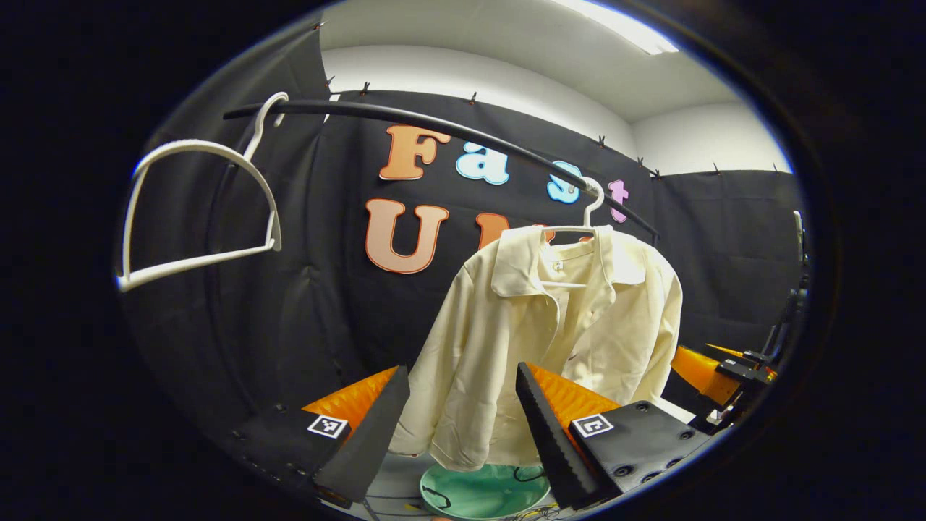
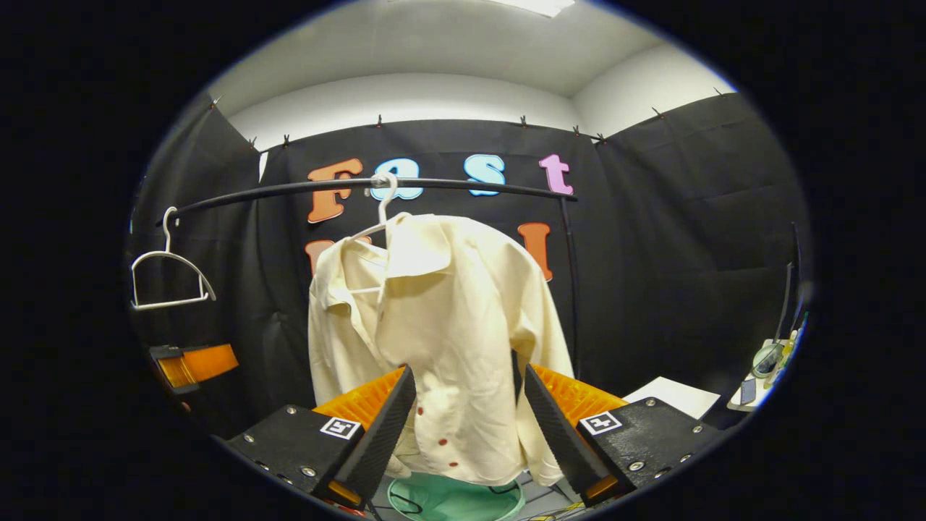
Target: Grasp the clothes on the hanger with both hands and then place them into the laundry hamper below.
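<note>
A cream collared shirt (image 1: 550,340) (image 2: 441,340) hangs on a white hanger (image 1: 589,210) (image 2: 383,206) from a black rail (image 1: 434,130) (image 2: 362,187). Directly under it sits the round green laundry hamper (image 1: 485,492) (image 2: 452,501). My left gripper (image 1: 463,391) is open, its fingers framing the shirt's lower left sleeve from a short way off. My right gripper (image 2: 469,387) is open too, with the shirt's buttoned front seen between its fingers. The right gripper (image 1: 712,373) also shows at the far right of the left gripper view, and the left gripper (image 2: 195,364) at the left of the right gripper view.
An empty white hanger (image 1: 202,210) (image 2: 170,278) hangs at the rail's left end. Black cloth walls close in the back and sides. A white sheet (image 2: 673,394) and small items on a surface (image 2: 767,369) lie at the right. Thin cables trail by the hamper.
</note>
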`<state>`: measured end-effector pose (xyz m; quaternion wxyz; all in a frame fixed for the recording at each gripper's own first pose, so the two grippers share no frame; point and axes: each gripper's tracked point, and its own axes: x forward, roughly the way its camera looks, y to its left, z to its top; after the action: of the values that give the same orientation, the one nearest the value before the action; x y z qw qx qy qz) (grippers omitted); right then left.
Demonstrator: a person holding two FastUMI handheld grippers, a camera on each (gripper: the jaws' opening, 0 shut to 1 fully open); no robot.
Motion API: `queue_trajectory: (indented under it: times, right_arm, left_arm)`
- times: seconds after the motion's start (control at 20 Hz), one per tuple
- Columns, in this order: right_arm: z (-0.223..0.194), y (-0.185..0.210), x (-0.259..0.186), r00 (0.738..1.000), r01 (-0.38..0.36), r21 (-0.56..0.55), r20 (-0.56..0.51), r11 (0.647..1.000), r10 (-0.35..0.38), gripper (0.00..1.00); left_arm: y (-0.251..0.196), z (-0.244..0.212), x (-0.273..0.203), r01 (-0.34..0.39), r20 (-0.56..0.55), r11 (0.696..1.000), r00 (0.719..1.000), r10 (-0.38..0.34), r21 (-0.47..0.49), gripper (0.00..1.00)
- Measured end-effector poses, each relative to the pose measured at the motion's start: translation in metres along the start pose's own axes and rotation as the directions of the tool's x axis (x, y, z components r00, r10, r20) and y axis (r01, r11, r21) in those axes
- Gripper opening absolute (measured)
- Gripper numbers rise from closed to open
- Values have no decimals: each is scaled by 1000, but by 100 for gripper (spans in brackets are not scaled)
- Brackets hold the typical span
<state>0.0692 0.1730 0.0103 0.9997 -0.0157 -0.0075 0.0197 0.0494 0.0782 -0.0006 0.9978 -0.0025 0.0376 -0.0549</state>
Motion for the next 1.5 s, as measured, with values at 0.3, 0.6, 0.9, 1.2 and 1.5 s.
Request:
queue_trajectory:
  times: [0.3,0.6,0.9,1.2,1.5]
  right_arm:
    - [11,53,38,998,-61,20,-3,998,61,94]
    - [17,85,73,995,-104,20,-5,994,104,86]
    - [8,90,122,998,-56,28,-41,998,57,70]
    - [-12,88,149,993,-55,55,-101,997,61,38]
    - [-4,77,140,990,-107,31,-92,994,110,3]
  left_arm:
    - [24,-8,2,-11,-19,999,1000,10,-44,95]
    - [35,-12,5,-19,-26,999,1000,17,-46,94]
    - [40,-18,10,-22,-43,999,999,20,-43,97]
    - [30,-7,22,-8,-26,1000,1000,8,-18,97]
    - [-16,1,51,49,-23,999,999,-49,-10,97]
